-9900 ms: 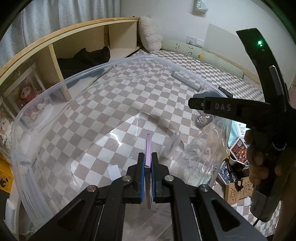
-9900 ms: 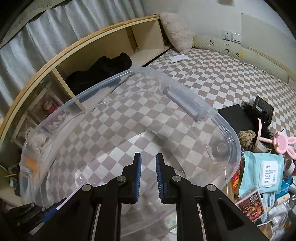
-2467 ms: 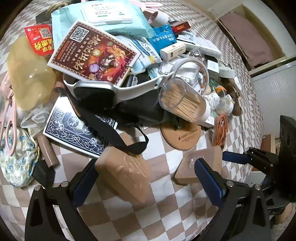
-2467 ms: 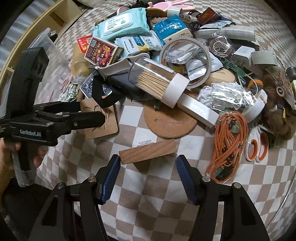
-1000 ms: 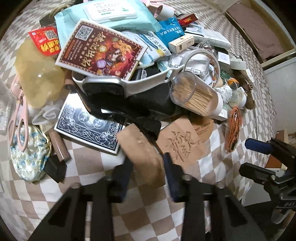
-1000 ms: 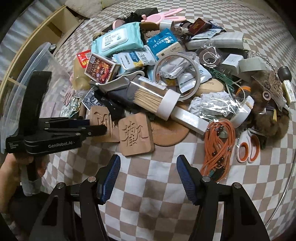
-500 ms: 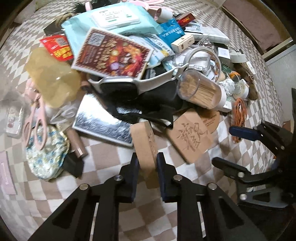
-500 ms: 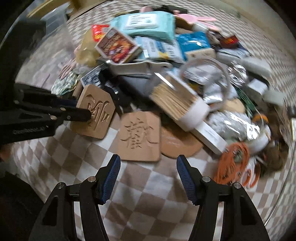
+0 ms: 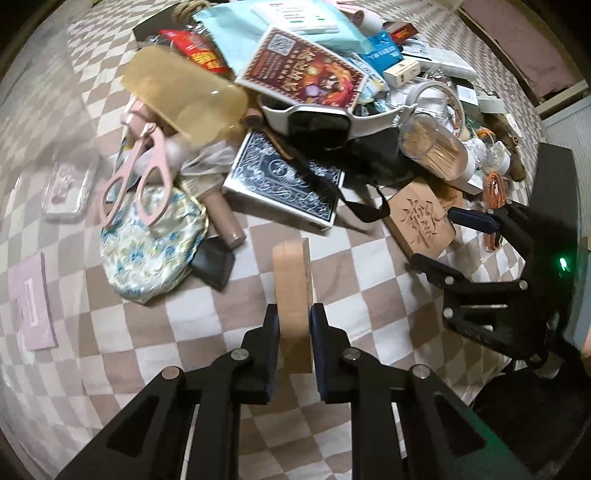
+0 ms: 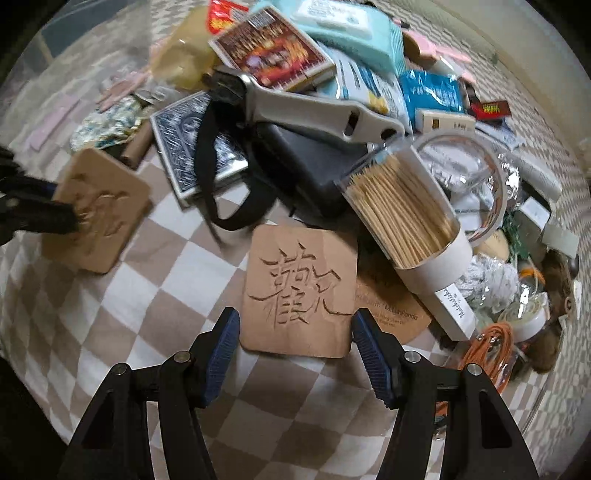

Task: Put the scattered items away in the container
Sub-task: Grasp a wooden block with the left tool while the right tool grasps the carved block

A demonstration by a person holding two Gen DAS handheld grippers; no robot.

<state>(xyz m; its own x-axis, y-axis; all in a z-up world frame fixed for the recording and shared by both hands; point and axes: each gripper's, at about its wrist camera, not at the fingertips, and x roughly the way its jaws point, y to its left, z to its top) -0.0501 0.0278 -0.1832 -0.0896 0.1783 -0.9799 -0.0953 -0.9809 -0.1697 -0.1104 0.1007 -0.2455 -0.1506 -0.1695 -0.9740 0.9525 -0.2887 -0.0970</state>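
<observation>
My left gripper (image 9: 292,325) is shut on a carved wooden coaster (image 9: 291,291), held on edge above the checkered cloth; the same coaster shows in the right wrist view (image 10: 98,210) pinched by the left fingers. My right gripper (image 10: 293,345) is open, its jaws on either side of the near edge of a second carved wooden coaster (image 10: 301,286) lying flat on the cloth. That coaster (image 9: 424,221) and the right gripper (image 9: 443,240) also show in the left wrist view. The container is not in view.
A pile of clutter lies beyond: toothpick jar (image 10: 402,218), round cork coaster (image 10: 391,306), card box (image 9: 284,181), pink scissors (image 9: 136,177), floral pouch (image 9: 147,236), white headset (image 9: 332,118), wet wipes (image 10: 351,26), orange cord (image 10: 491,347).
My left gripper has lifted its coaster clear of the pile and drawn back. My right gripper has moved in closer around the flat carved coaster.
</observation>
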